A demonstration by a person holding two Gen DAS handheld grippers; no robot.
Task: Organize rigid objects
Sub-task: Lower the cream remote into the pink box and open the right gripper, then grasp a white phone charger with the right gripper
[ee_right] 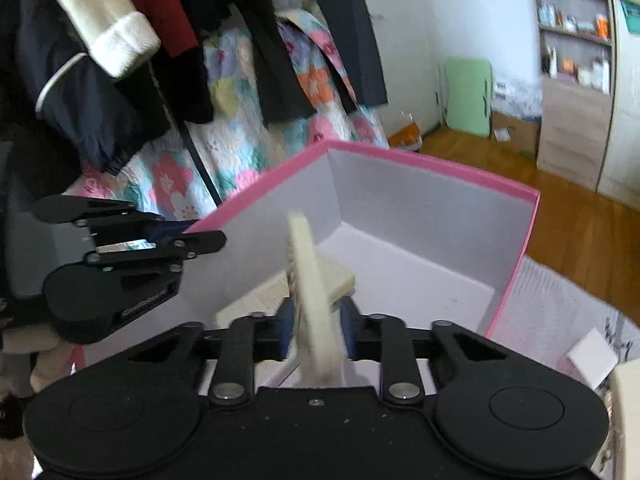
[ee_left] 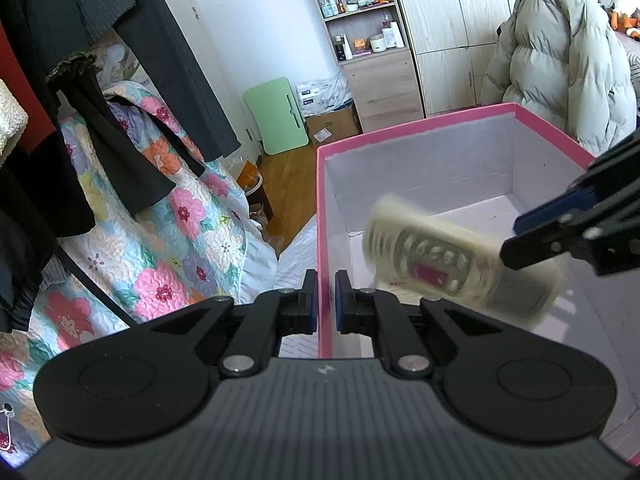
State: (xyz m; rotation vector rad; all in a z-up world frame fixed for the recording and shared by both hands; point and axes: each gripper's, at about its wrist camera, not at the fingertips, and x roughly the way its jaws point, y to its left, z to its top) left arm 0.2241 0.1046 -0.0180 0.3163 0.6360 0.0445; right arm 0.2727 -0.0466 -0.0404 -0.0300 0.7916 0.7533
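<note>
Remote (ee_right: 312,300) between right claw (ee_right: 316,328) fingers, over box (ee_right: 440,168).

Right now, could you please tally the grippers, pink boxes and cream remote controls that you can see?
Grippers: 2, the left gripper and the right gripper
Pink box: 1
Cream remote control: 1
Total: 4

A home bedroom: floral quilt (ee_left: 168,216), hanging clothes (ee_left: 60,92), wardrobe (ee_left: 452,32) (toiletry shelves (ee_left: 356,12) alongside).
</note>
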